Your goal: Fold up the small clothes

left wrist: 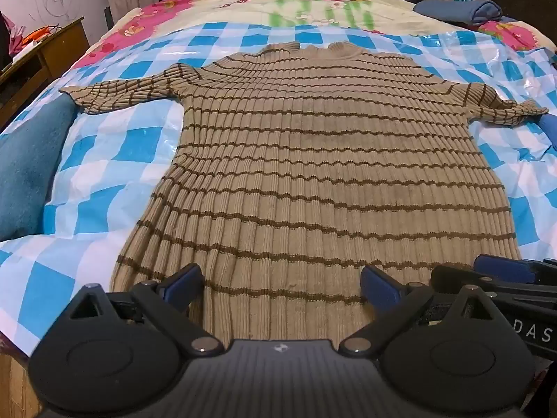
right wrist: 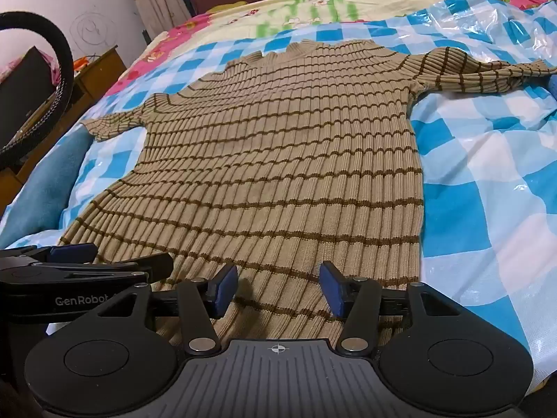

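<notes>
We see the left gripper [left wrist: 282, 284] spread wide, empty, hovering over the hem of the striped sweater [left wrist: 313, 160]. Right gripper [right wrist: 278, 287] beside it, jaws half apart, released. The sweater lies flat ahead on the checked sheet [right wrist: 487, 174].

One tan ribbed knit sweater [left wrist: 306, 160] with thin brown stripes, two sleeves spread. One blue-and-white checked plastic sheet [left wrist: 115, 160]. One floral bedspread in pink, yellow and green [left wrist: 243, 7]. Two black two-finger grippers with blue pads: left gripper [left wrist: 282, 284], right gripper [right wrist: 278, 289]. One folded grey-blue cloth [left wrist: 463, 8]. One teal cushion [left wrist: 28, 167]. One wooden desk [left wrist: 45, 55].
</notes>
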`<state>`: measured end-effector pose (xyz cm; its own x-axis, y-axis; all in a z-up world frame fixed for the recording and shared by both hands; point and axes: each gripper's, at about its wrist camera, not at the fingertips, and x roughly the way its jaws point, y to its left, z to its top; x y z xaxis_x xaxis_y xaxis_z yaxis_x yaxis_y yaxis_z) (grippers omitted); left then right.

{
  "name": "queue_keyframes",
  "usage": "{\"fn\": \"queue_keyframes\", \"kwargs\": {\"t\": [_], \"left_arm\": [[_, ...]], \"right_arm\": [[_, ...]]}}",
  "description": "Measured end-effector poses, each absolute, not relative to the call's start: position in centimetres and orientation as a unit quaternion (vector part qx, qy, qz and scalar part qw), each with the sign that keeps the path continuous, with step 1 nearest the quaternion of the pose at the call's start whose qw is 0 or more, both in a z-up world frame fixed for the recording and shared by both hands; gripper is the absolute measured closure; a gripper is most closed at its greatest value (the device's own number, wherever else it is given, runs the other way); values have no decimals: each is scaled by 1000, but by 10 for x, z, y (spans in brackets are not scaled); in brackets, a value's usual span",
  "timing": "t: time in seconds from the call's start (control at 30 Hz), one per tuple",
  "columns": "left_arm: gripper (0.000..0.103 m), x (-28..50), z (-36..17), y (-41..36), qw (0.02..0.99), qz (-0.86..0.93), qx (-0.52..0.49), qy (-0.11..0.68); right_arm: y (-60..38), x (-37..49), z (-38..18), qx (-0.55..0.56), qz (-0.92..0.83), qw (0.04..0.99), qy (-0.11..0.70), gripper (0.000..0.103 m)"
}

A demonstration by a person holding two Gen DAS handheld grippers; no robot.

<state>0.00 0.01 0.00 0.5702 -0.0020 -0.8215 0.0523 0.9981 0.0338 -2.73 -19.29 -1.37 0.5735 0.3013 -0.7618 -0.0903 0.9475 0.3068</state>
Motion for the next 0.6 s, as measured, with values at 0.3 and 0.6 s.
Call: {"fn": "queue_keyframes", "kwargs": {"t": [0.3,0.6], "left_arm": [[1,1,-5,-1,883,-18,27,468],[1,0,-4,0,882,-18,26,470]], "right_arm": [[-193,-27,-15,118,112,879,449,50],[-193,-27,-15,118,112,879,449,50]]}}
